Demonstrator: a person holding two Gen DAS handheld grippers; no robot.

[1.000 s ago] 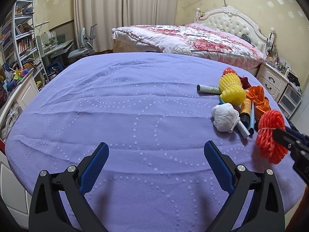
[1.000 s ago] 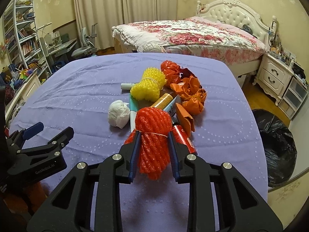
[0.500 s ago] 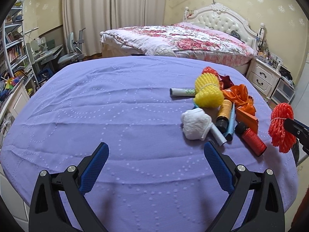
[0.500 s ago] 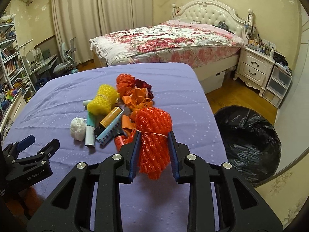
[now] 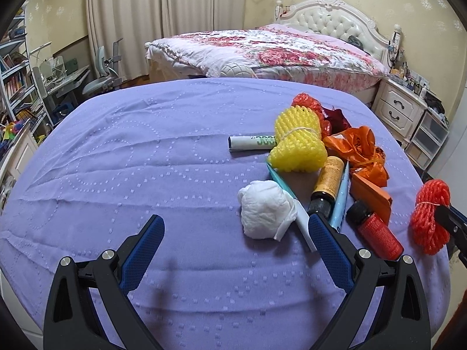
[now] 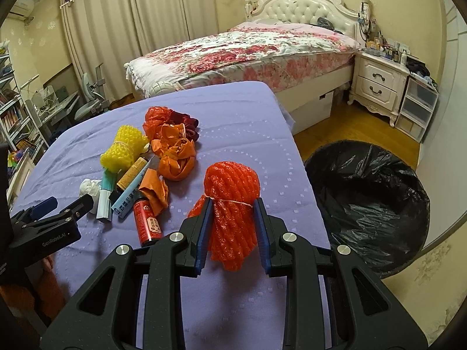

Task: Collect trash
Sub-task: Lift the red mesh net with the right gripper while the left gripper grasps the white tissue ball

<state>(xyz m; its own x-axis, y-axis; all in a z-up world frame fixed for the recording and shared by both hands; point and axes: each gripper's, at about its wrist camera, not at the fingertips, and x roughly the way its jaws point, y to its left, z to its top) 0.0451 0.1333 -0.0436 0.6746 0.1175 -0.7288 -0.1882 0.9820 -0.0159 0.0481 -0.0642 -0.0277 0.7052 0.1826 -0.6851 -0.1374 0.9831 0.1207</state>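
My right gripper (image 6: 232, 210) is shut on a red foam net (image 6: 233, 201) and holds it above the purple table's right edge; the net also shows at the right of the left wrist view (image 5: 430, 213). A bin with a black bag (image 6: 367, 204) stands on the floor to the right. My left gripper (image 5: 235, 233) is open and empty over the table, just short of a white paper wad (image 5: 264, 208). A pile lies beyond: yellow foam net (image 5: 297, 143), orange bag (image 5: 359, 151), red bottle (image 5: 375, 230), brown bottle (image 5: 327, 180), rolled tubes.
The purple tablecloth (image 5: 146, 160) covers the table. A bed with floral quilt (image 6: 248, 49) stands behind, a white nightstand (image 6: 379, 87) and plastic drawers (image 6: 417, 108) at right. A desk, chair and shelves are at far left (image 5: 58, 81).
My right gripper has carried the red foam net rightward, away from the pile toward the table's right edge, bringing the bin into fuller view. My left gripper has moved closer to the white wad.
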